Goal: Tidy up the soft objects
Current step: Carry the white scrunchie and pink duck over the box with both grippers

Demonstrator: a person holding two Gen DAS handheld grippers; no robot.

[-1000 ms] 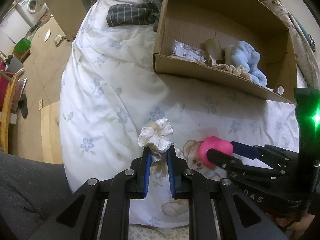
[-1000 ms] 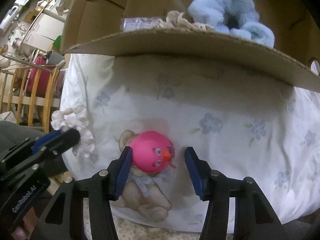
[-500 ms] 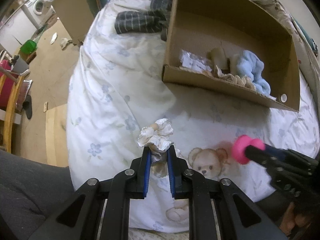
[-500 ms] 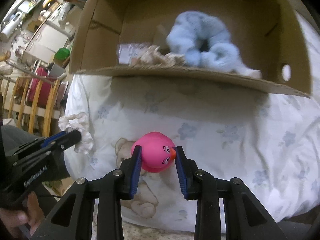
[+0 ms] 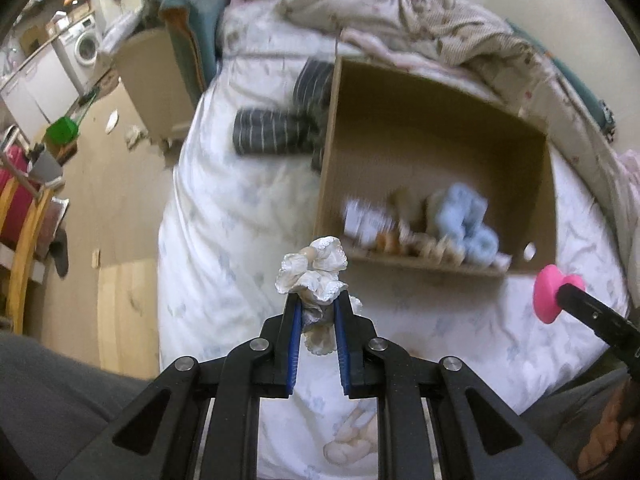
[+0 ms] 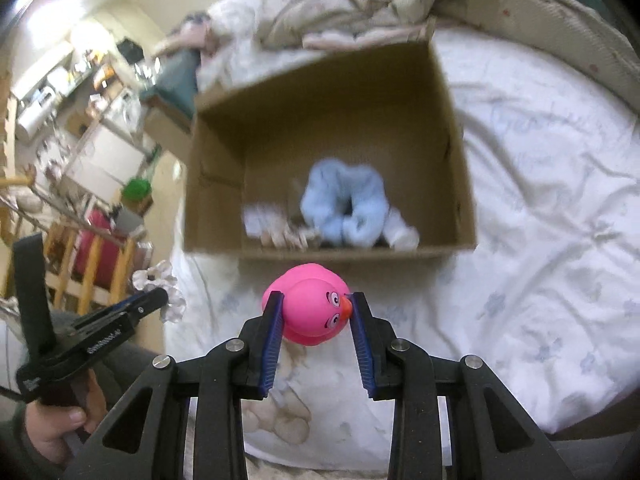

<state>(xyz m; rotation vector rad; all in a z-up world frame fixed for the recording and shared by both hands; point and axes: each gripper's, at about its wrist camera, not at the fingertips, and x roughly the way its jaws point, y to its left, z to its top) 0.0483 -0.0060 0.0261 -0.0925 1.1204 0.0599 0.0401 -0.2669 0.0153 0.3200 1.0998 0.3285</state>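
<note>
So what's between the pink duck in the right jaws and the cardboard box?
In the right wrist view, only bare floral bedsheet lies between the pink duck and the cardboard box front wall; nothing else sits there.

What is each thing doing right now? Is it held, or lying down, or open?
Scrunchie: held in left tool, off the bed.
Duck: squeezed in right tool, lifted.
Box: open, on bed.
Blue scrunchie: lying in box.

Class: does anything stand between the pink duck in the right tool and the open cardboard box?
Nothing visible does. The duck, gripped by the right tool, hangs before the box's near wall, and the space between is clear.
</note>
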